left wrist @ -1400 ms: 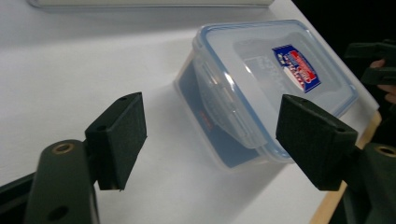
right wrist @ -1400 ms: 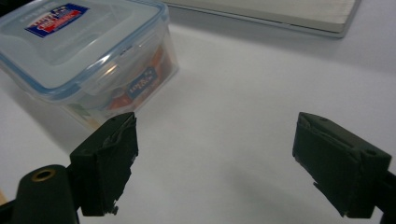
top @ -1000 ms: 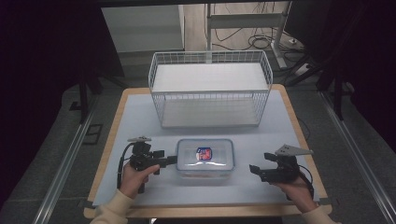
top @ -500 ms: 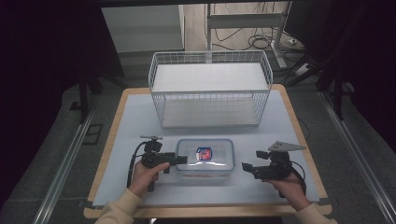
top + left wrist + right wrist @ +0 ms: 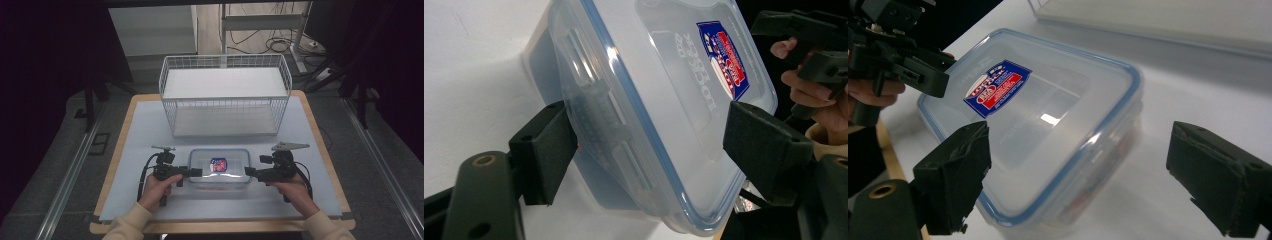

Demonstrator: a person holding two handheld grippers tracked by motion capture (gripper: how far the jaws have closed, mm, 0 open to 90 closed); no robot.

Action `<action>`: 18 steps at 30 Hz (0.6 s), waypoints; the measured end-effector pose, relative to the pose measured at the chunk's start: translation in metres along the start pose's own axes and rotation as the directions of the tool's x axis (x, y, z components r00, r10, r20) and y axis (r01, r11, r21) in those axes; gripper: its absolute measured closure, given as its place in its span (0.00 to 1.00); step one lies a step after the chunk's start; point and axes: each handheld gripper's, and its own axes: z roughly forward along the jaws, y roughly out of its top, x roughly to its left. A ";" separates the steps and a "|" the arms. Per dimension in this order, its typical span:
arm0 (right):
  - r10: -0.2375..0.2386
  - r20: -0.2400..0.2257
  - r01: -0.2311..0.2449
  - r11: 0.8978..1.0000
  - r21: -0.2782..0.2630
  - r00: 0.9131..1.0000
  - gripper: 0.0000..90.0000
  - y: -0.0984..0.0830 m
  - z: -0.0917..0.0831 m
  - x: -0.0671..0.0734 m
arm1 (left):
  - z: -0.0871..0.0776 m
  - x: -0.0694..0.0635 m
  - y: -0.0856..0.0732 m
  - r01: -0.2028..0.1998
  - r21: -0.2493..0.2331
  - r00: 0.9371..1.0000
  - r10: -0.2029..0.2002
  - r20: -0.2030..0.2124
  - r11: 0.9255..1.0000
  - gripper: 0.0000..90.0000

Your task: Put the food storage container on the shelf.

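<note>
- The wire basket (image 5: 225,100) stands at the worktop's (image 5: 145,135) far edge, open-topped, probably to receive something.
- The lidded plastic container (image 5: 219,167) sits centred near the front edge, within both hands' reach.
- The left gripper (image 5: 194,172) and right gripper (image 5: 248,171) flank its short ends, jaws spread wide and grasping nothing, seemingly placed for a two-sided lift.

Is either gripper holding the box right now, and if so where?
Nothing is held yet. The left gripper and right gripper are open at opposite short ends of the box, jaws straddling its edges without clamping.
</note>
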 end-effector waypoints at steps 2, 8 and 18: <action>0.025 -0.012 -0.025 1.000 0.013 1.000 0.12 0.002 0.004 -0.002 | -0.001 0.001 0.000 0.007 -0.004 1.000 -0.007 0.006 1.000 0.27; 0.127 -0.054 -0.123 0.989 0.077 0.990 0.13 0.003 0.018 -0.012 | -0.001 0.001 0.000 0.006 -0.007 1.000 -0.006 0.005 1.000 0.27; 0.221 -0.132 -0.201 0.968 0.150 0.966 0.20 -0.004 0.031 -0.019 | -0.001 0.001 -0.001 0.001 -0.009 1.000 -0.001 0.003 1.000 0.27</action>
